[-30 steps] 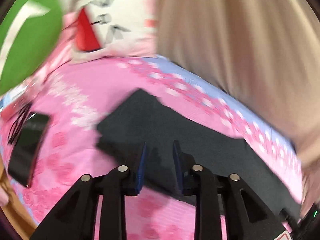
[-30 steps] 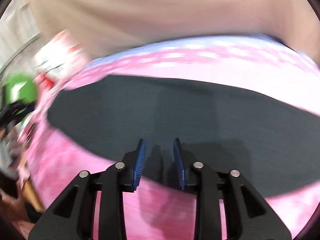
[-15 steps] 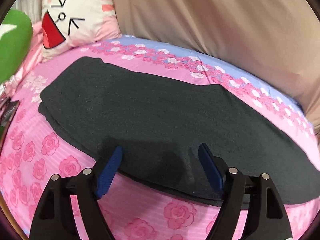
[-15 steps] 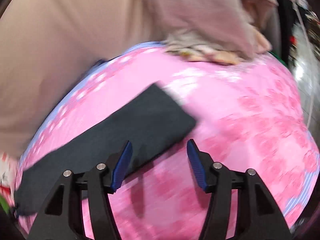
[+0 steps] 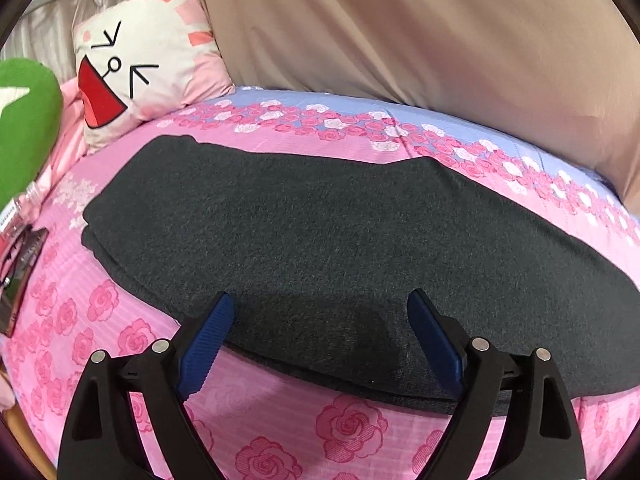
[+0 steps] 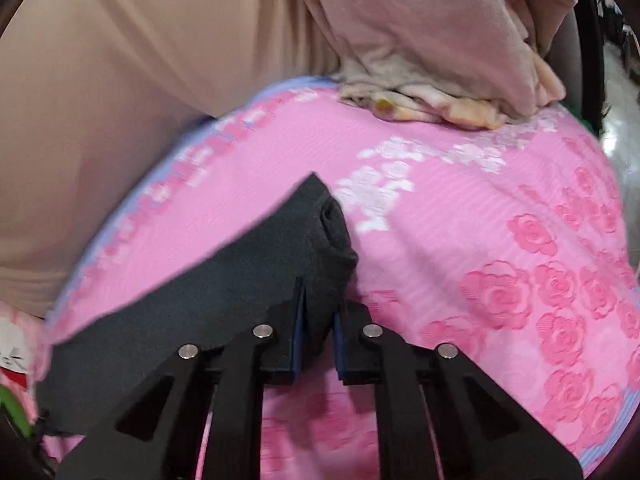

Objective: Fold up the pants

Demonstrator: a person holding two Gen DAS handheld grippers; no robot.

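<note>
Dark grey pants [image 5: 320,240] lie folded lengthwise in a long strip across the pink rose-print bed sheet [image 5: 280,420]. My left gripper [image 5: 320,312] is open wide and empty, just above the strip's near edge around its middle. In the right wrist view the strip's leg end [image 6: 248,276] lies on the sheet [image 6: 480,240]. My right gripper [image 6: 319,310] has closed on the near corner of that end, with grey cloth between the blue pads [image 6: 298,328].
A white and pink face pillow [image 5: 140,64] and a green plush [image 5: 24,128] sit at the bed's left end. A dark card [image 5: 22,276] lies at the left edge. Beige curtain [image 5: 400,32] hangs behind. Crumpled blankets [image 6: 440,48] pile at the right end.
My right gripper moved in over the pants' leg end and closed from open onto its near corner. My left gripper stayed open and edged slightly closer to the strip.
</note>
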